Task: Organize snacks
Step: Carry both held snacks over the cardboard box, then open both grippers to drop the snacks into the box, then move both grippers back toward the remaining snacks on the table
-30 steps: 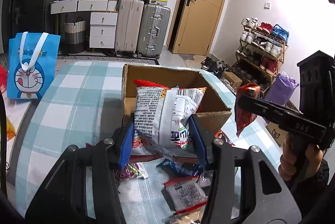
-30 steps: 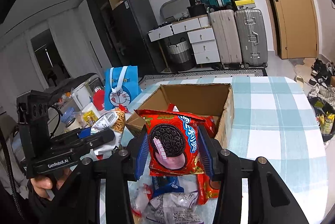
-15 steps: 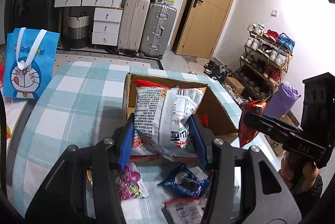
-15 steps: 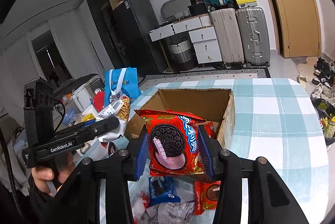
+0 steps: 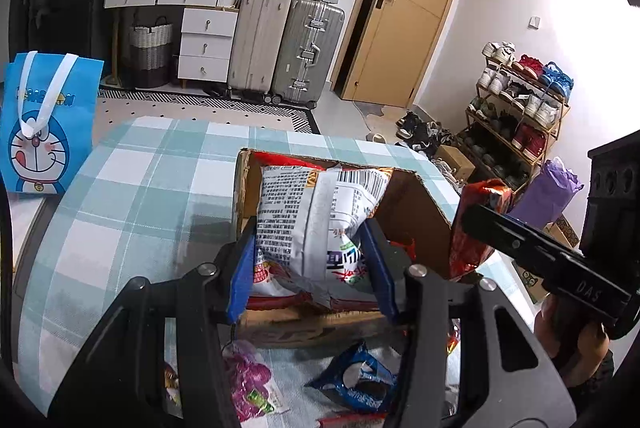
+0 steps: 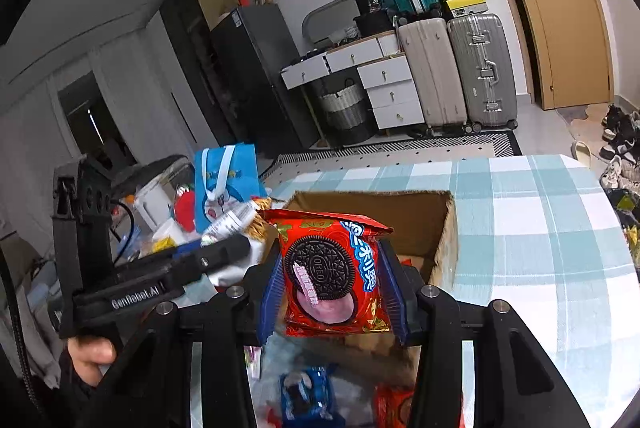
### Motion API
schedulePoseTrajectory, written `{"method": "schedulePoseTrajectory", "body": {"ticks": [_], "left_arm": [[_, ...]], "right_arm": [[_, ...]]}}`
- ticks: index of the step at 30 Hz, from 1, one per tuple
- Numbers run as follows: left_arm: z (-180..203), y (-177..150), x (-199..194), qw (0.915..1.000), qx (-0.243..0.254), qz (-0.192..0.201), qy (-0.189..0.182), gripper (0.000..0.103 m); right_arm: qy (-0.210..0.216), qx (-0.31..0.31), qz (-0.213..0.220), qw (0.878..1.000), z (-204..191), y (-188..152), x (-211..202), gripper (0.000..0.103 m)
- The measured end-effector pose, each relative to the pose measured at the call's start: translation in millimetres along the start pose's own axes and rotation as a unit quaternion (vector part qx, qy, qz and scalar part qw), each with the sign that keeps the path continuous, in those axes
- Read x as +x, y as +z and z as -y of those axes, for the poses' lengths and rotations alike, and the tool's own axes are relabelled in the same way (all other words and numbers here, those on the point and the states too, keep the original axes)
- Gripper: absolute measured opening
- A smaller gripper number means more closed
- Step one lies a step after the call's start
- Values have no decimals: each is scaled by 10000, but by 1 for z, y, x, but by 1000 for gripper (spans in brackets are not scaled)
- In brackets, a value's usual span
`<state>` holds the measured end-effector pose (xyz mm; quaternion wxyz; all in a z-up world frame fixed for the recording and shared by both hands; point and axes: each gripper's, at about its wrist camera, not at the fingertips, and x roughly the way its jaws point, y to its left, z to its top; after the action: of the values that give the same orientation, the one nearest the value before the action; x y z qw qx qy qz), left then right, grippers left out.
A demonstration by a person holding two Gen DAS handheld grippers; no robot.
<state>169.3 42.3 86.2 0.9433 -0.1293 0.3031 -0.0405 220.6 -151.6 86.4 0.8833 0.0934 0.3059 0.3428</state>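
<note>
Both packets are being carried to the cardboard box: the left hand-held gripper clenches a white snack bag, the right hand-held gripper a red cookie packet. Next, I judge, each needs lowering inside the box before letting go.

a white, text-printed snack bag is held upright above the near edge of an open cardboard box. a red oreo pack is held upright at the box's 6 o'clock rim. loose packets, one blue, are scattered at 6 o'clock.

Soft daylight, fisheye-bent edges, blurred foreground.
</note>
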Motion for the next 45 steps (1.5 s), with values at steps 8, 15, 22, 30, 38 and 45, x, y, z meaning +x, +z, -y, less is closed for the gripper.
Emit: {"method": "schedulePoseTrajectory", "body": {"ticks": [8,15,22,30,38,45], "left_arm": [[6,4,20,9998,164,-88,73,47],[10,4,33,9996,254,-126,9,47],[10,0,48,9990,302,-330,-36,47],[7,-5,21,9989,431,-186,76,72],[-6,-19,-25,9983,315,18,482,102],[-21,-47,-50,9983,206,-54,539,102]], "right_arm": [[-56,-36,-102,9999,-1,3,22,44],[-167,-145,-269,9994,-1,-3,35,44],[-209,-142,-358,9990,2,-5,38,45],[-458,-258,-15,9986,-1,-5,10,53],[-659,-236,23,9975,2,-23,-33,102],[-752,-215,-169,9968,1,-51,-54,102]]}}
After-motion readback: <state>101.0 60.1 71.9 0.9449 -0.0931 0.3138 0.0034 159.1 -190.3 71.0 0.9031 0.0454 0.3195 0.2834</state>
